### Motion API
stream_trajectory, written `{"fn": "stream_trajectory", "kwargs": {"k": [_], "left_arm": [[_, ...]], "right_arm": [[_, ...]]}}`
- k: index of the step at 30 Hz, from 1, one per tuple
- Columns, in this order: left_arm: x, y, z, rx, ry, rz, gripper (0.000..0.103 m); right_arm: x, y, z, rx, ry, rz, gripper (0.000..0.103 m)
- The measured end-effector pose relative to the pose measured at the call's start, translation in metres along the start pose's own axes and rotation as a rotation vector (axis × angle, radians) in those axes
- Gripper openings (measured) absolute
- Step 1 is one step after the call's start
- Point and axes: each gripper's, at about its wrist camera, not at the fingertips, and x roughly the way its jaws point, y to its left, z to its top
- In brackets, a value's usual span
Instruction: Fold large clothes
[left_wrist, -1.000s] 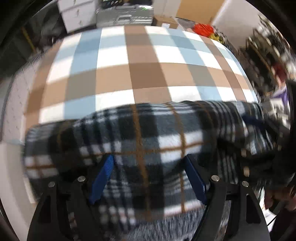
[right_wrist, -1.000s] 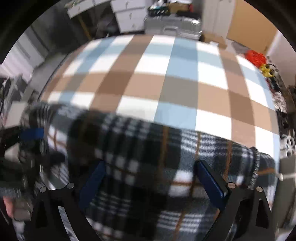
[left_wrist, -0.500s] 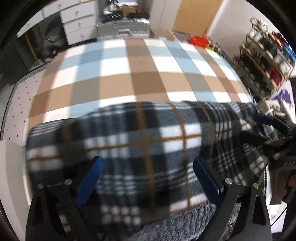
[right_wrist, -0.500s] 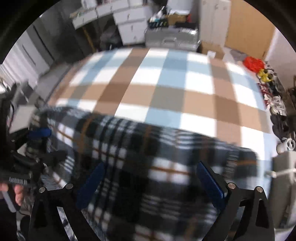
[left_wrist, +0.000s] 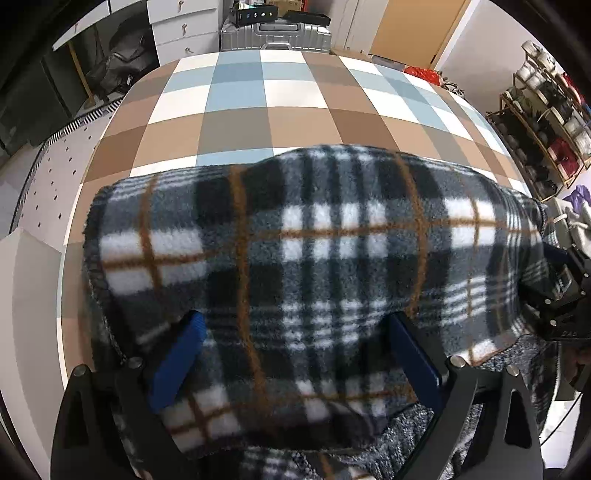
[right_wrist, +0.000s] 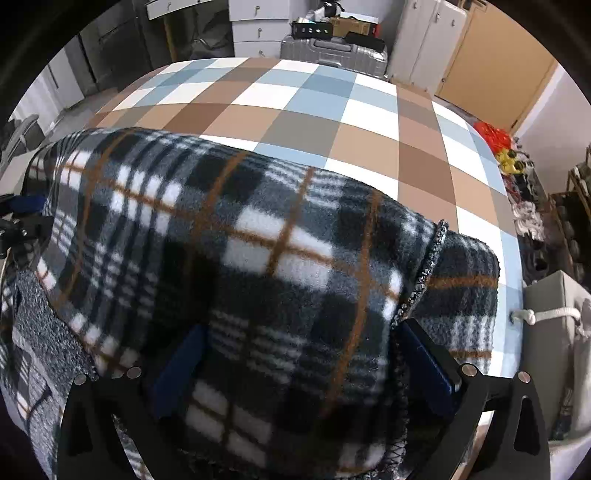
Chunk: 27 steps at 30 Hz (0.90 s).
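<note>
A black, white and grey plaid fleece (left_wrist: 314, 229) with orange lines lies folded across the near part of the checked tablecloth (left_wrist: 277, 92). My left gripper (left_wrist: 295, 317) points down over its near edge. Its jaws are opening, and the fleece lies loose between the wide blue pads (left_wrist: 177, 358). In the right wrist view the same fleece (right_wrist: 258, 229) fills the foreground, with a stitched hem on its right side. My right gripper (right_wrist: 299, 328) stands open over it, pads (right_wrist: 424, 358) wide apart. Each gripper shows at the edge of the other's view.
Beyond the table's far edge stand a silver suitcase (left_wrist: 275, 35) and white drawers (left_wrist: 181, 26). A shelf rack (left_wrist: 546, 122) is on the right. A grey fabric bin with a rope handle (right_wrist: 557, 332) sits by the table's right edge.
The left jaws have spread wide and let go of the fleece they pinched. Both grippers have drawn back toward the near edge, and the fleece now lies settled on the cloth.
</note>
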Motion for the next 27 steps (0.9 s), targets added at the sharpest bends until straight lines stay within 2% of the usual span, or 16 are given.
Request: {"fn": "stream_trajectory", "kwargs": {"k": [4,6,8,10,13,15,18,19,21,23,25,27], "left_arm": [[-0.004,-0.005,-0.005,0.010,-0.039,0.009,0.099],[-0.014,-0.006,-0.005,0.018,-0.032,0.011,0.099],[-0.026,-0.005,-0.007,-0.012,-0.030,-0.002,0.099],[-0.055,-0.010,-0.015,-0.029,-0.127,-0.086,0.097],[-0.086,-0.027,-0.033,-0.028,-0.252,-0.152,0.098],[-0.083,-0.038,-0.040,-0.035,-0.235,-0.220,0.098],[-0.062,-0.046,-0.047,-0.049,-0.183,-0.217,0.097],[-0.053,-0.047,-0.049,-0.051,-0.169,-0.222,0.097],[-0.038,-0.044,-0.051,-0.066,-0.148,-0.203,0.097],[-0.030,-0.038,-0.054,-0.071,-0.122,-0.189,0.097],[-0.030,-0.036,-0.053,-0.056,-0.117,-0.192,0.097],[-0.033,-0.035,-0.051,-0.051,-0.112,-0.205,0.097]], "right_arm": [[-0.004,0.000,-0.003,-0.010,-0.015,-0.001,0.103],[-0.013,-0.003,-0.005,-0.016,-0.011,0.026,0.103],[-0.024,-0.011,-0.002,0.033,-0.031,0.098,0.103],[-0.050,-0.018,-0.004,0.106,-0.099,0.203,0.103],[-0.077,-0.019,-0.004,0.202,-0.199,0.339,0.103],[-0.078,-0.015,0.002,0.252,-0.196,0.452,0.103],[-0.063,-0.003,0.009,0.301,-0.128,0.517,0.103],[-0.055,0.003,0.011,0.301,-0.100,0.508,0.103],[-0.042,0.012,0.012,0.284,-0.058,0.430,0.103],[-0.024,0.023,0.013,0.231,0.006,0.256,0.103],[-0.008,0.031,0.008,0.193,0.072,0.149,0.103],[0.000,0.042,0.005,0.123,0.076,0.076,0.103]]}}
